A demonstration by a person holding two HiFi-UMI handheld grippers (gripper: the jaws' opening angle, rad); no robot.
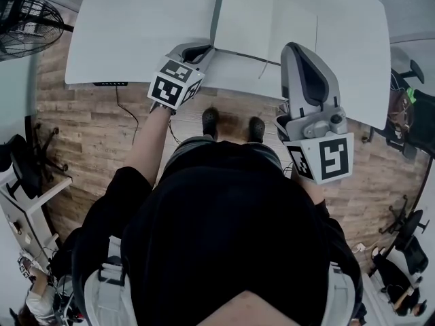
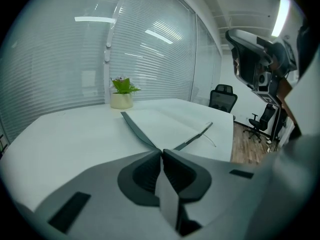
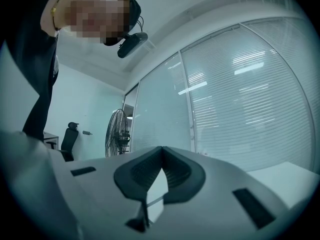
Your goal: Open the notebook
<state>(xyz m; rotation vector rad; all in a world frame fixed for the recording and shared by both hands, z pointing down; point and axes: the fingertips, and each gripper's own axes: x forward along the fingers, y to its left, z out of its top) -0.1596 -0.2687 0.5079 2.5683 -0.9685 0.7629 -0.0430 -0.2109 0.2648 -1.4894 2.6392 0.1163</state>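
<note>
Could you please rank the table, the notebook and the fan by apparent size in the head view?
1. table
2. notebook
3. fan, cropped by the frame edge, so its place is unsure.

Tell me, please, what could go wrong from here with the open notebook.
The left gripper is shut on the notebook at its near left corner, close to the table edge: pulling could drag it off. The ribbon trails loose and might snag. The right gripper, shut and raised, offers no support.

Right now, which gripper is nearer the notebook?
Left. The left gripper is closed on the near corner of the notebook; the right gripper hovers near its right page.
</note>
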